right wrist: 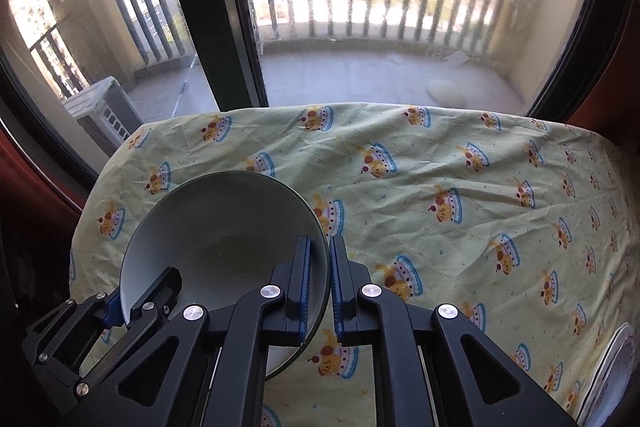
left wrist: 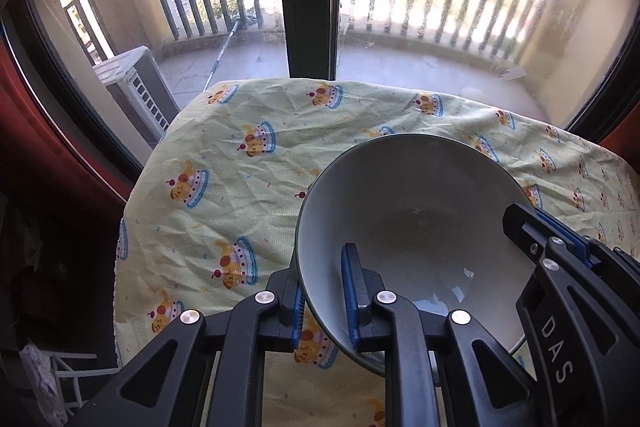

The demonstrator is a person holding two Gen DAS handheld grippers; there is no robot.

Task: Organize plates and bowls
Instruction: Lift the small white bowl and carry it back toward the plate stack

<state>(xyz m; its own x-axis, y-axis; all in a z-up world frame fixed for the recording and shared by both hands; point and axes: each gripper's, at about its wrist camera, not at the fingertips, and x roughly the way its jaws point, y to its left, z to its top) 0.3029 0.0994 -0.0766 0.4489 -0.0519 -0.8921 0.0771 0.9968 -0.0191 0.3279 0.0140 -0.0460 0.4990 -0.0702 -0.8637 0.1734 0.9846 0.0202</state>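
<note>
— Both claws? Left gripper (left wrist: 324, 307) clamps the bowl (left wrist: 412, 211) rim; right gripper (right wrist: 320, 291) clamps the opposite rim.
— Bowl's place?
— Tilted above the tablecloth (right wrist: 440, 167); a plate (right wrist: 614, 367) lies well right of the bowl.

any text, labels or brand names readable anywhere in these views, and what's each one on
"DAS": white capital letters on the black body of the right gripper, seen at the lower right of the left wrist view, running sideways along the part.

No other text can be read. The bowl has no print, the tablecloth carries only cartoon pictures, and the plate at the edge of the right wrist view shows a pattern too blurred to read.
</note>
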